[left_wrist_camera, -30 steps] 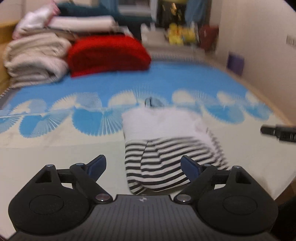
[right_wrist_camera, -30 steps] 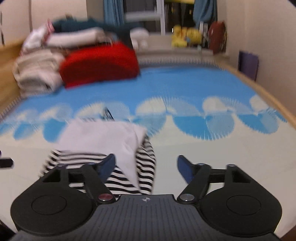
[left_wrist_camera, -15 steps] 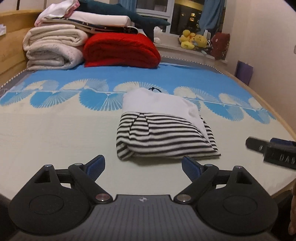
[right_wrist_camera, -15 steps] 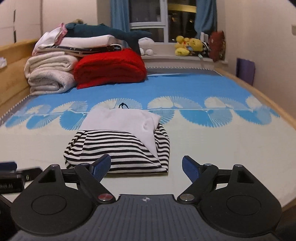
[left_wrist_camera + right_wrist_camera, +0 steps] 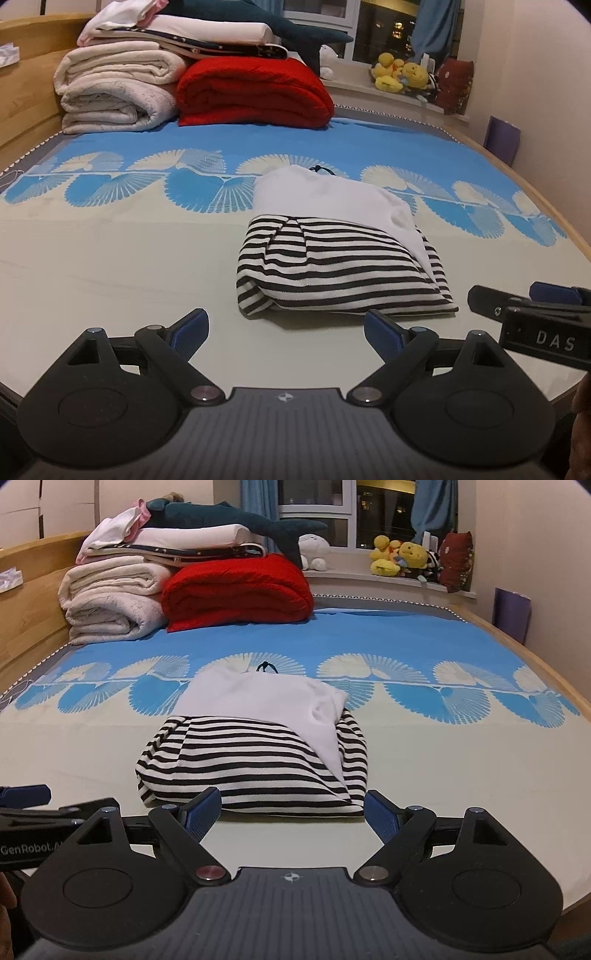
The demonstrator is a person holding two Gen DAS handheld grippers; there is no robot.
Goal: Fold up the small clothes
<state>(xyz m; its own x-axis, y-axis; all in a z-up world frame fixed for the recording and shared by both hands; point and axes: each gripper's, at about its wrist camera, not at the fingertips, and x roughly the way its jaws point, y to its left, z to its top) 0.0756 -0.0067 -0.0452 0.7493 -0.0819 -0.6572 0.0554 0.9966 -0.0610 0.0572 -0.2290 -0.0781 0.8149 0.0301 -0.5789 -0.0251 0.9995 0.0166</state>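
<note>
A folded black-and-white striped garment with a white part [image 5: 340,258] lies in a compact bundle on the bed sheet [image 5: 110,266]; it also shows in the right wrist view [image 5: 255,760]. My left gripper [image 5: 286,332] is open and empty, hovering just short of the bundle's near edge, slightly to its left. My right gripper [image 5: 291,810] is open and empty, right at the bundle's near edge. Each gripper shows at the edge of the other's view: the right gripper [image 5: 532,317] and the left gripper [image 5: 29,812].
Folded white blankets [image 5: 114,92] and a red blanket [image 5: 255,92] are stacked at the head of the bed [image 5: 480,638], with a plush shark [image 5: 229,517] on top. Plush toys [image 5: 402,559] sit on the windowsill. A wooden bed frame [image 5: 554,206] borders the right side.
Both grippers have pulled back from the folded garment and steadied, so the views are sharp. The bundle lies still. Each gripper has come further into the other's view.
</note>
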